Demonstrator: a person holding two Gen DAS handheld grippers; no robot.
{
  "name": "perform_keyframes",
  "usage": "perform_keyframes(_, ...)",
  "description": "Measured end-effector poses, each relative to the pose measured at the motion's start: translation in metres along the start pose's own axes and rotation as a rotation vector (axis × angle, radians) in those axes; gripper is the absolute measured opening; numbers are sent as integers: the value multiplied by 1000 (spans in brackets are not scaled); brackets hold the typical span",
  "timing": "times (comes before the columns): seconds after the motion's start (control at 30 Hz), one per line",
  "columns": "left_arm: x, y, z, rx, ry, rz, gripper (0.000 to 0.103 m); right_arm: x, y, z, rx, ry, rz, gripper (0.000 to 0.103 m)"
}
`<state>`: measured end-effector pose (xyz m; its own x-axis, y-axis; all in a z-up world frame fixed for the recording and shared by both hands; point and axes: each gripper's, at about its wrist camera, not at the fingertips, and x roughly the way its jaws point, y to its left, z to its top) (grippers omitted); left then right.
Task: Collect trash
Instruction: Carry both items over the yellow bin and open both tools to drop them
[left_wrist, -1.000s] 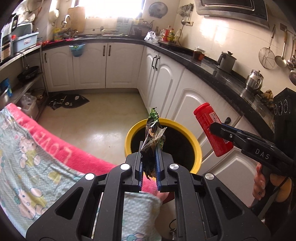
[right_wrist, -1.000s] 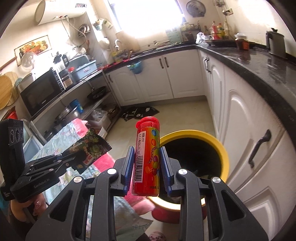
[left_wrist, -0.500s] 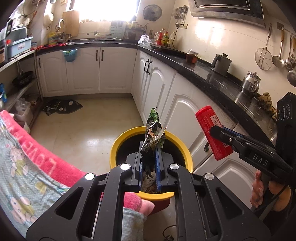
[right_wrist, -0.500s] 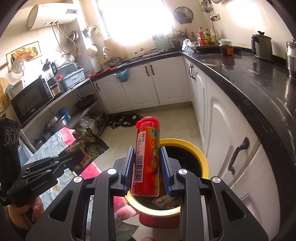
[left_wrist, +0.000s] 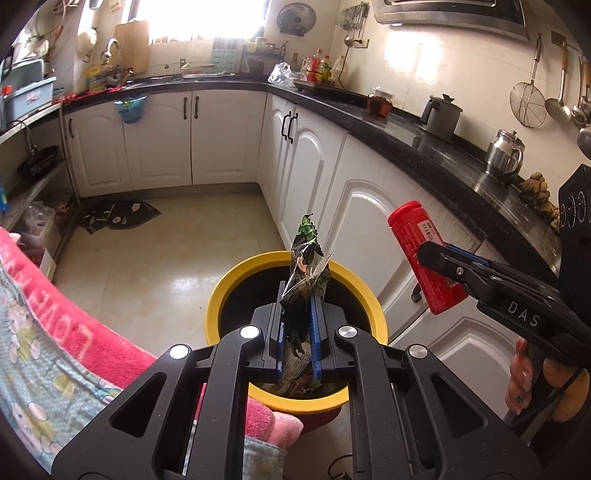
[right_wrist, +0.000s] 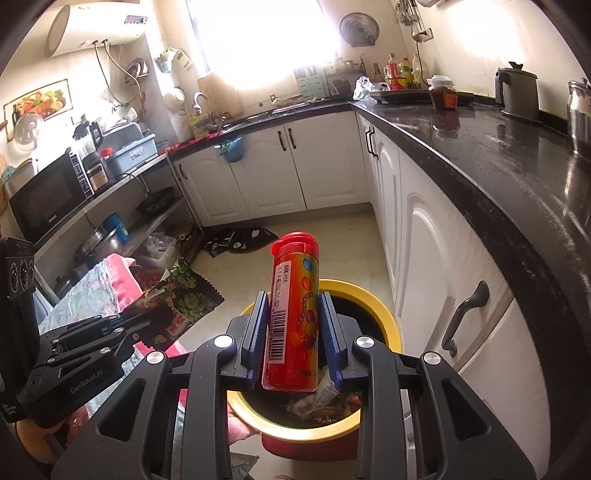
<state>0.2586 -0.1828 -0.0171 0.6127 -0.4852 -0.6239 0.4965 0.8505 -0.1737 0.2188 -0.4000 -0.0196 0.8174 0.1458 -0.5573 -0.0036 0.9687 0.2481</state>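
Both loads (wrapper (left_wrist: 304, 273), tube (right_wrist: 293, 321)) now hang nearer over the bin (left_wrist: 218, 295).

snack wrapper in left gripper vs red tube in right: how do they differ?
The snack wrapper is a flat, crumpled foil pouch, dark with green print; the red tube is a rigid cylinder with a cap and a barcode label.
The left gripper has its jaws nearly together on the thin wrapper; the right gripper has its jaws spread around the tube.
Both are clamped above the yellow-rimmed bin, not yet dropped in.
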Motion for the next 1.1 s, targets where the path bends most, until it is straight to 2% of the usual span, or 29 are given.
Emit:
perform_keyframes(0.63, 63, 15, -20, -52, 132, -18, 6, 70, -18, -35, 7, 173, -6, 27)
perform_keyframes(1.1, 89, 22, -29, -85, 199, -19, 7, 104, -25, -46, 17, 253, -18, 27)
